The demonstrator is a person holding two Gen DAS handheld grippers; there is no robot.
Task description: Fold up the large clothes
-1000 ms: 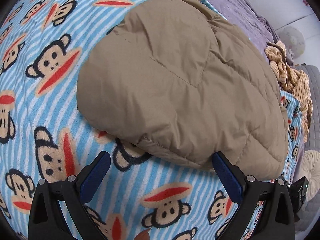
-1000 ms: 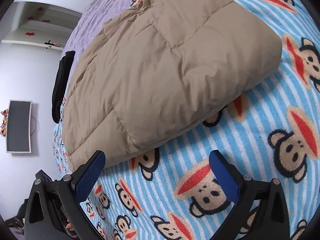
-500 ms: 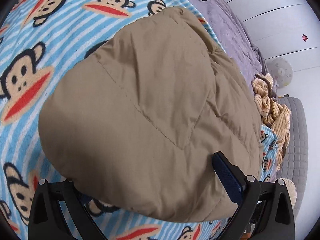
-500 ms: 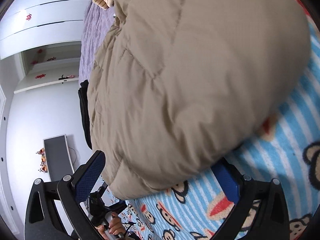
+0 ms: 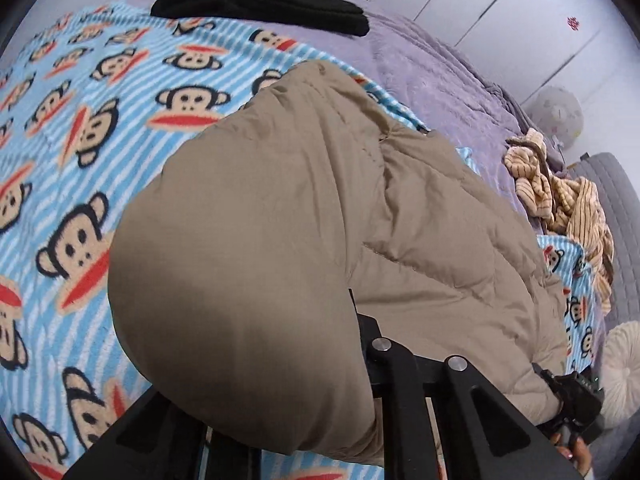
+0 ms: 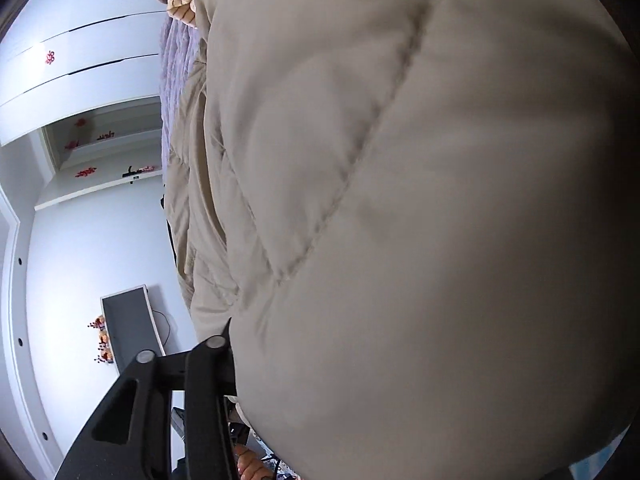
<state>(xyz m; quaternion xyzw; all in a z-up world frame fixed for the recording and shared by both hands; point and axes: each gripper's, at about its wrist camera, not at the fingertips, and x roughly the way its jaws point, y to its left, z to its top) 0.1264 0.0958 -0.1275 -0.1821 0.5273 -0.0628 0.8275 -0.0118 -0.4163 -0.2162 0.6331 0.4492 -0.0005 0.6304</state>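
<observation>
A tan quilted puffer jacket [image 5: 320, 220] lies folded on a blue striped monkey-print blanket [image 5: 100, 120]. My left gripper [image 5: 288, 364] is at the jacket's near edge. Its jaws are closing on a thick fold that bulges over them and hides the pads. In the right wrist view the jacket [image 6: 440, 200] fills nearly the whole picture. My right gripper [image 6: 328, 360] is closing on another part of that edge. Only its left finger [image 6: 216, 344] shows, pressed into the fabric. The right gripper's body [image 5: 576, 400], with a hand on it, shows at the jacket's far right corner.
The blanket lies on a purple bedspread [image 5: 440, 80]. A black garment [image 5: 260, 0] lies at the far end and a crumpled beige striped garment [image 5: 560, 200] at the right. A round white cushion [image 5: 624, 356] sits beyond the bed's right edge. White cupboards [image 6: 80, 60] and a dark screen [image 6: 128, 328] line the walls.
Both grippers went from wide open before the jacket's near edge to pushed in and closed on it. The grasped edge now bulges over the jaws and hides the blue pads.
</observation>
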